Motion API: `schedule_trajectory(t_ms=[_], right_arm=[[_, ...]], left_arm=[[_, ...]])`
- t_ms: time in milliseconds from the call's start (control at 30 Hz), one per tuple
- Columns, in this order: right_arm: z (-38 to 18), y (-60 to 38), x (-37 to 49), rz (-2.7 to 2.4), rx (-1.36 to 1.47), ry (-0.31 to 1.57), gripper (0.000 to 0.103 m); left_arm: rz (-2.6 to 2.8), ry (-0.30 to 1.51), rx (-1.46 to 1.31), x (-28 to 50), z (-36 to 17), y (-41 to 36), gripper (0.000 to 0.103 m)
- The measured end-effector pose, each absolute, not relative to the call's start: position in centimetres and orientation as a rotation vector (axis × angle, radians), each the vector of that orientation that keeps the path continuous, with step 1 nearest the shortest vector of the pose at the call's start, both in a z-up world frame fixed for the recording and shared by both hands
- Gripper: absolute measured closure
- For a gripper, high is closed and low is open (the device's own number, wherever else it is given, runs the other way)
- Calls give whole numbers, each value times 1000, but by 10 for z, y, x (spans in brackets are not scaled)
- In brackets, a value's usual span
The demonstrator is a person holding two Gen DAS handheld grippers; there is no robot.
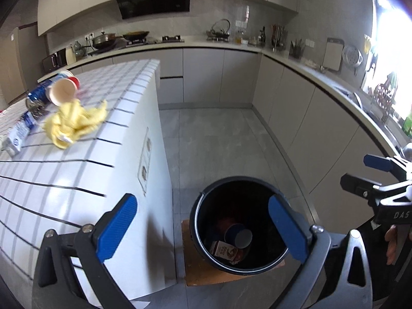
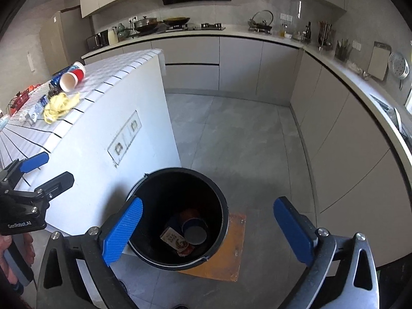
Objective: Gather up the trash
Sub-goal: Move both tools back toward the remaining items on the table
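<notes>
Judging from how things lie, the collecting is partly done. Several pieces of trash wait on the tiled counter (image 1: 77, 170), at about ten o'clock in both wrist views: a flattened white-and-blue carton (image 1: 19, 134) at the far left, a blue can (image 1: 38, 95) on its side behind it, a crumpled yellow wrapper (image 1: 73, 122) in front, and a tipped paper cup (image 1: 63, 90), red outside and pale inside, touching the wrapper's upper edge.

Right of the counter, at about six o'clock, the black bin (image 2: 177, 219) stands on an orange-brown board (image 2: 229, 252) on the floor. It already holds a dark blue cup (image 2: 194, 231) lying mouth-up and a brown printed carton (image 2: 175, 239) beside it, with something reddish underneath that I cannot make out.

Both grippers hang near the bin with nothing in them. The left gripper (image 1: 203, 231) has its fingers wide apart, and the right gripper (image 2: 208, 231) likewise stands fully spread, empty. The counter's four pieces are left to fetch.
</notes>
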State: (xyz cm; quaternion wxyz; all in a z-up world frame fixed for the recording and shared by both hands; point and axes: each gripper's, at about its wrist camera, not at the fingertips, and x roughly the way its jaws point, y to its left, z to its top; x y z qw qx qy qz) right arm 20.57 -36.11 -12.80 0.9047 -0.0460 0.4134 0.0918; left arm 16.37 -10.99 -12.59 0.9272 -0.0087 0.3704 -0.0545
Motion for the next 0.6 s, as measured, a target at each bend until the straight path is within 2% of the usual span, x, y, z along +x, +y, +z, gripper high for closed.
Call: schedule_trajectory(t_ms=[300,600], right_arm=[[-98,-314,184,216,-110,801,0],[-76,-239,177,309,-98,739,0]], left_arm=[[-52,716,-52,144,-102,-68,0],[79,665,-102,118,-83,22,0]])
